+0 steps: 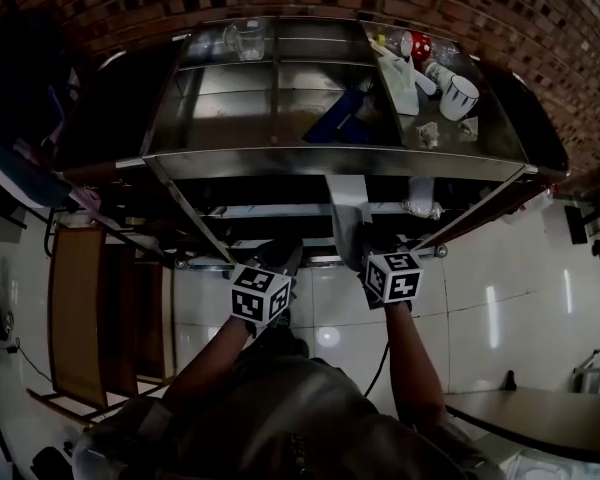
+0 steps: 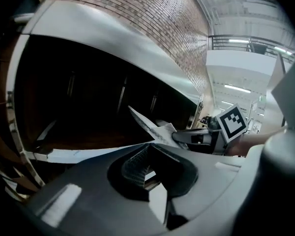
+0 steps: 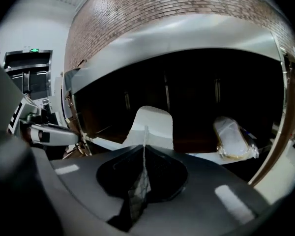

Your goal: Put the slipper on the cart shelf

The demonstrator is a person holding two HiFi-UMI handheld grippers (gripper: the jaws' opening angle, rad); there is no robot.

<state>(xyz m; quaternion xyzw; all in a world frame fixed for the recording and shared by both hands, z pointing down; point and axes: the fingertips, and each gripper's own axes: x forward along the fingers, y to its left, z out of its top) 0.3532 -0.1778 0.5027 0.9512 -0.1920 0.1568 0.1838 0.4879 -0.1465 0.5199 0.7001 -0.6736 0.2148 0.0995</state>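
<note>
A white slipper hangs in front of the steel cart, below its top shelf and at the mouth of the dark lower shelf. My right gripper is shut on the slipper's thin edge. In the right gripper view the slipper stands up from the closed right gripper. My left gripper hovers just to the left, apart from the slipper. In the left gripper view the left gripper stands open with nothing between its pads. There the slipper shows ahead, with the right gripper on it.
A plastic-wrapped white bundle lies on the lower shelf to the right. The top shelf carries a glass jar, a blue object and a white mug. A wooden frame stands on the tiled floor at left, a table corner at lower right.
</note>
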